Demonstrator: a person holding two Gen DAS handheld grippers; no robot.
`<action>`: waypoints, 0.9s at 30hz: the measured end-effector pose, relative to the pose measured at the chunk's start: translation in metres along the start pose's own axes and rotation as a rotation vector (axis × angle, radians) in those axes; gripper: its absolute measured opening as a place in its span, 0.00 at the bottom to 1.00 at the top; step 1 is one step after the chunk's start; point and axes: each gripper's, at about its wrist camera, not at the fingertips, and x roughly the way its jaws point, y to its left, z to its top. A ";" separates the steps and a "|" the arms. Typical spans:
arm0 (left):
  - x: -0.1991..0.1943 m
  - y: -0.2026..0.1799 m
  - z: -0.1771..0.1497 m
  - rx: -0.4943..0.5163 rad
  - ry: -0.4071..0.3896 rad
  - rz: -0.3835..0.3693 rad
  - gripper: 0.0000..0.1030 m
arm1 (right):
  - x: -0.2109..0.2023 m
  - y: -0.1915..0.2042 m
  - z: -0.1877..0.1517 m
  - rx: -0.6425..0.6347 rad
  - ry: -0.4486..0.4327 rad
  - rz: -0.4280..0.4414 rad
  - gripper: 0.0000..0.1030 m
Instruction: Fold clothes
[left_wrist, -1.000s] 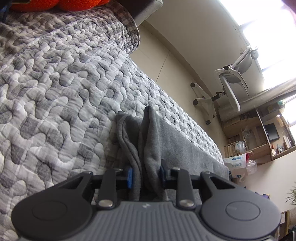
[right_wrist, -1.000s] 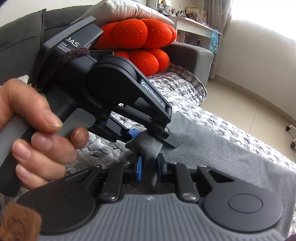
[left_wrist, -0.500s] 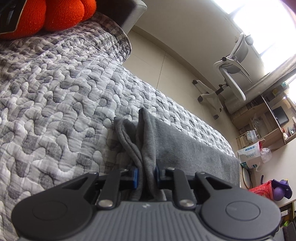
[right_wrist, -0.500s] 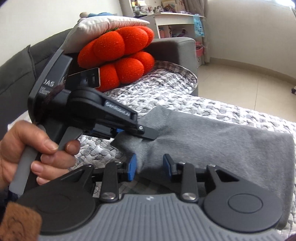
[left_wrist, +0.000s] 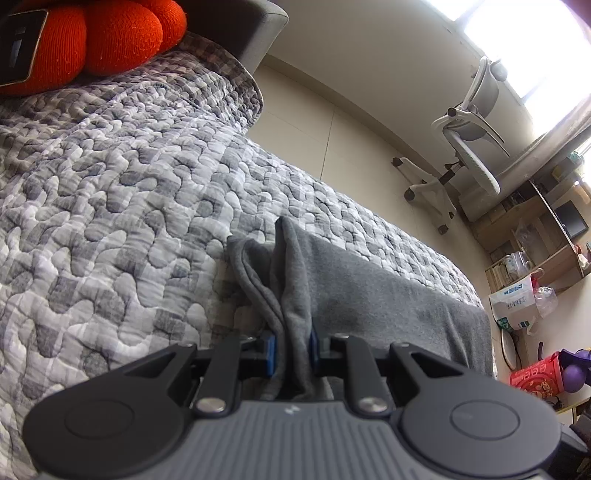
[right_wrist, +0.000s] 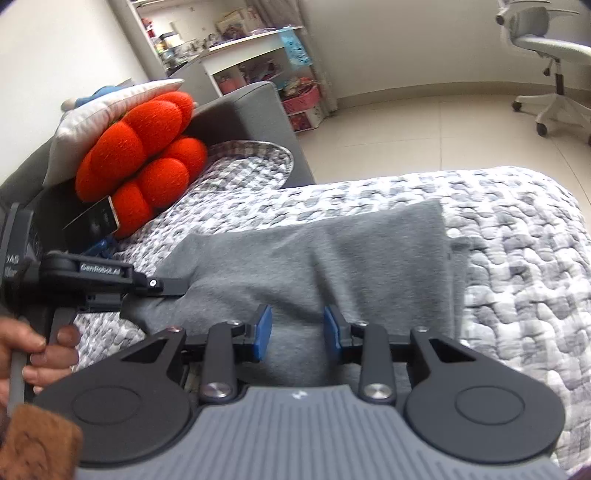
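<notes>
The floor (right_wrist: 424, 133) is of pale tiles and the walls (left_wrist: 362, 48) are plain cream, with strong daylight from a window (left_wrist: 517, 40) at the upper right. A white office chair (left_wrist: 469, 122) stands near wooden shelves (left_wrist: 535, 236) (rather crowded ones). A grey sofa (right_wrist: 243, 110) carries an orange cushion (right_wrist: 147, 147).

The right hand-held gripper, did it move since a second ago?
Yes. The right hand-held gripper slid right along the grey garment, away from the orange cushion and the left hand-held gripper, its jaws now apart.
</notes>
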 end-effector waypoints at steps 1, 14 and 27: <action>0.000 0.000 0.000 0.000 0.000 0.000 0.17 | -0.002 -0.007 0.001 0.032 -0.002 -0.001 0.34; -0.001 0.000 -0.001 0.001 0.004 -0.001 0.17 | -0.027 -0.038 0.008 0.221 -0.018 -0.058 0.38; -0.001 -0.001 -0.001 -0.008 0.010 0.005 0.18 | -0.046 -0.071 -0.015 0.485 0.108 0.006 0.58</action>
